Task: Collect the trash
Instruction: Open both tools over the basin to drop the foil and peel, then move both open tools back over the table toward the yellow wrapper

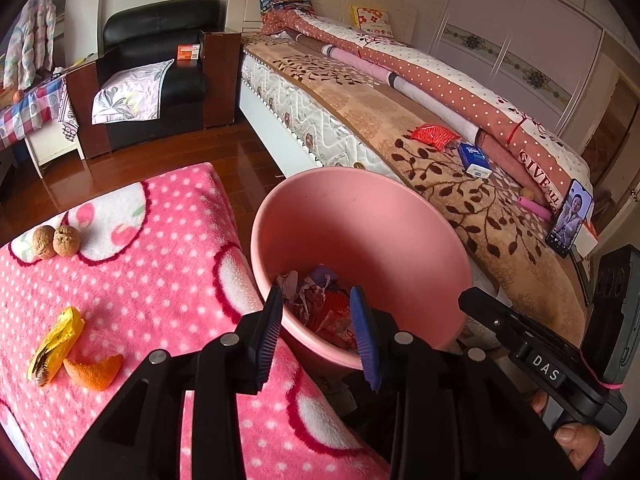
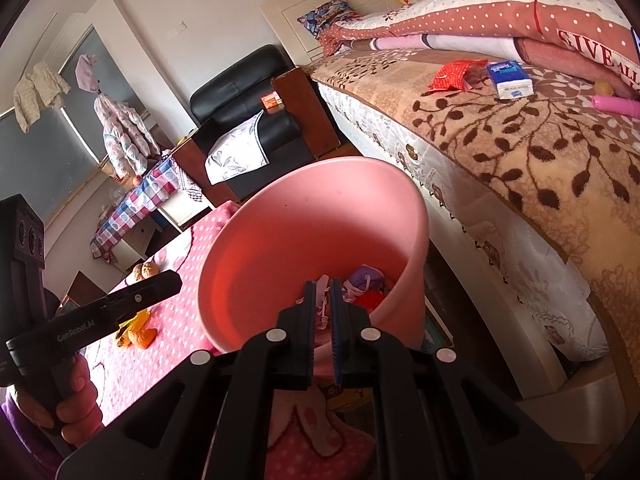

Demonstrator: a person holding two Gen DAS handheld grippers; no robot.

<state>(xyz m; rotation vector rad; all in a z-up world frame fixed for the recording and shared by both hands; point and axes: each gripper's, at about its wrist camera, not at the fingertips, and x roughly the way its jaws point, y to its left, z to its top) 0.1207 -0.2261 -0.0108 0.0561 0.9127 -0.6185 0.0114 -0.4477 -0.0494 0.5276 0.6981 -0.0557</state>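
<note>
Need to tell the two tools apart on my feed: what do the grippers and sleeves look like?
Both are black plastic with blue ribbed pads and silver pivot rivets. The right gripper carries a white "DAS" label and a pink band; the left gripper reads "GenRobot.AI". Purple sleeves show at both wrists.

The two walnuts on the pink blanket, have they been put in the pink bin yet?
No, the two walnuts sit on the pink dotted blanket, well left of the pink bin, which holds only crumpled papers and wrappers.

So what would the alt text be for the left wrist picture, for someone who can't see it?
A handheld left gripper, jaws open and empty, hovers over a round pink plastic bin holding crumpled paper and red wrappers. Left, on a pink polka-dot fleece blanket, lie a yellow wrapper, an orange peel and two walnuts.
</note>
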